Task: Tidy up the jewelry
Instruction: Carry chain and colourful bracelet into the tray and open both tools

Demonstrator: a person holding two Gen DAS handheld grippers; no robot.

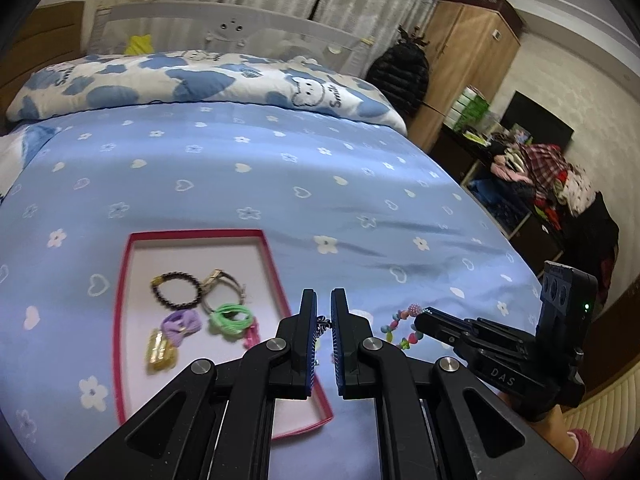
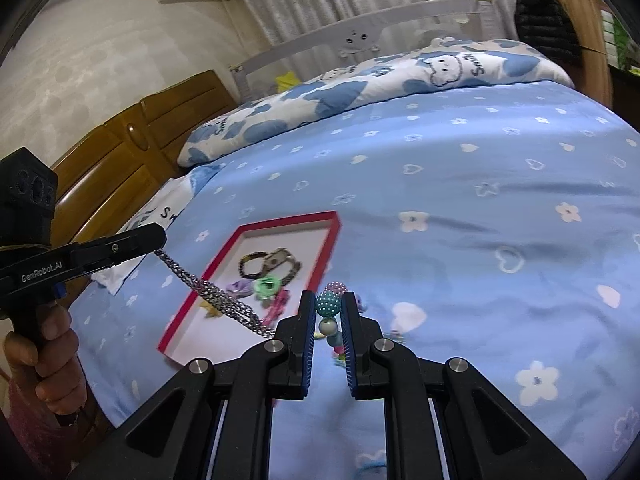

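A shallow red-rimmed box lies on the blue bedsheet. In it are a black bead bracelet, a beige bracelet, green hair ties, a purple bow and a gold clip. My left gripper is shut on a silver chain, which hangs over the box's near right corner. To its right, above the sheet, my right gripper is shut on a colourful bead bracelet. That bracelet dangles below the right gripper.
The bed carries a blue flowered sheet and a folded blue-and-white quilt at the far side. A wooden headboard stands to the left, a wardrobe and a pile of clothes to the right. A hand grips the left handle.
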